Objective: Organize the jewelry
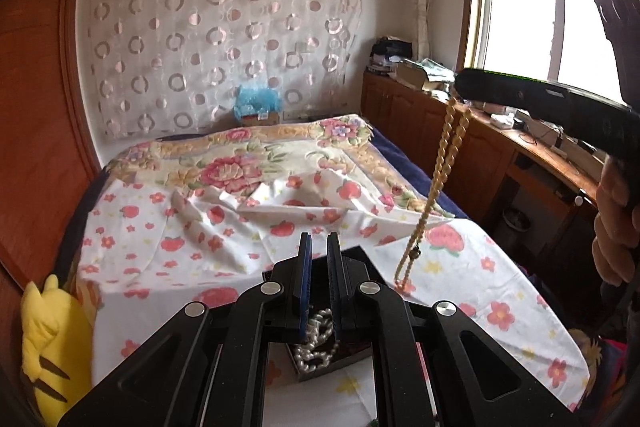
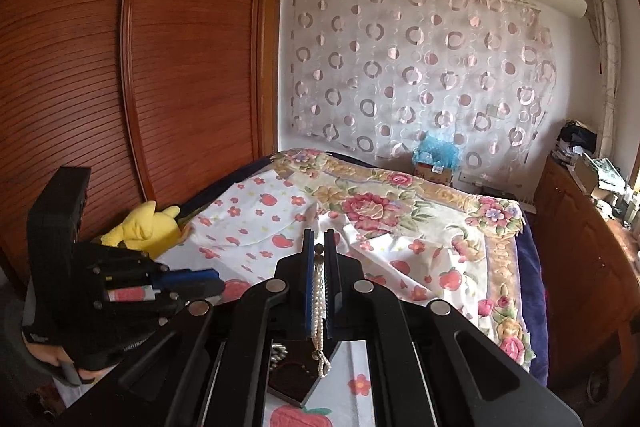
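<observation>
A dark jewelry box sits on the bed below my left gripper, with a white pearl strand inside; the box also shows in the right wrist view. My left gripper's blue-padded jaws stand a little apart and hold nothing. My right gripper is shut on a beaded necklace, which hangs down over the box. In the left wrist view the right gripper is high on the right, and the amber-coloured necklace dangles to the sheet.
The bed has a strawberry-print sheet over a floral blanket. A yellow plush toy sits at the bed's left edge by a wooden wardrobe. Cluttered wooden cabinets run along the right under the window.
</observation>
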{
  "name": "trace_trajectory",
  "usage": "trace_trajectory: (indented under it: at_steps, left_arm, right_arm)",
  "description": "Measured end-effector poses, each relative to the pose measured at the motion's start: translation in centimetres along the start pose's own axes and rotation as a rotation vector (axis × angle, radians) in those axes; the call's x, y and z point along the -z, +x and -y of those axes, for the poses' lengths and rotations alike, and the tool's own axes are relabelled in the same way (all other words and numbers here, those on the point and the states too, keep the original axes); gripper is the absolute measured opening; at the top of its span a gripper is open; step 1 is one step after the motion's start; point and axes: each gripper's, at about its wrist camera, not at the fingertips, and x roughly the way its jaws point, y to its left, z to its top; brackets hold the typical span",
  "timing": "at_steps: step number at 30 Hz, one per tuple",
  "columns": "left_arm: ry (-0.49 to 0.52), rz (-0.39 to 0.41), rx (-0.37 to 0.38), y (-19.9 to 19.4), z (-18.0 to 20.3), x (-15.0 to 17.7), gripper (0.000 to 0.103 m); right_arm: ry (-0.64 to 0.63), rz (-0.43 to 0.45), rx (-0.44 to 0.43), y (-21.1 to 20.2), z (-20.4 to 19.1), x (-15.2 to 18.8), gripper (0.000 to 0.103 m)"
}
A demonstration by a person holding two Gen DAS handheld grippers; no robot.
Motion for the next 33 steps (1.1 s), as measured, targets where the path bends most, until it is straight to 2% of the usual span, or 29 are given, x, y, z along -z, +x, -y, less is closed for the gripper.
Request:
trace_trajectory:
  at_steps: [8,17,22,25,30,32,33]
  left_arm:
    - [0.002,-0.004,-0.026,-1.4,-0.4,2.8,0.008]
    - [0.009,-0.015,-0.038,-3.1,-0.6,5.9,0.008]
    - [-0.003,-0.031,-0.031,-3.8,-0.6,7.8,0.009]
    - [0.011,-0.036,-0.046,-4.2,-0.3,8.9,0.022]
    - [0.013,-0.047,-0.03,-4.7,0.0,10.1,0.025]
    - [0.01,-0.051,-0.028,-4.8,0.0,10.7,0.038]
    - [0.011,-0.052,-0.032,-4.9,0.1,10.9,0.04]
  right_arm:
    - [0.0,0.006,-0.013,1.0,-0.9,0.5,0.005]
    - [0.018,-0.096,-0.041,4.9,-2.4,4.4,0.007]
    - [0.009,-0.135,-0.037,5.9,-3.2,6.2,0.023]
    - [0.008,-0.147,-0.036,5.9,-3.3,7.0,0.025]
    - [0.02,-0.162,-0.053,4.5,-3.6,9.7,0.025]
    - [0.024,-0.169,-0.06,3.9,-3.7,11.0,0.025]
    - [0.024,-0.176,-0.064,3.5,-3.9,12.0,0.025]
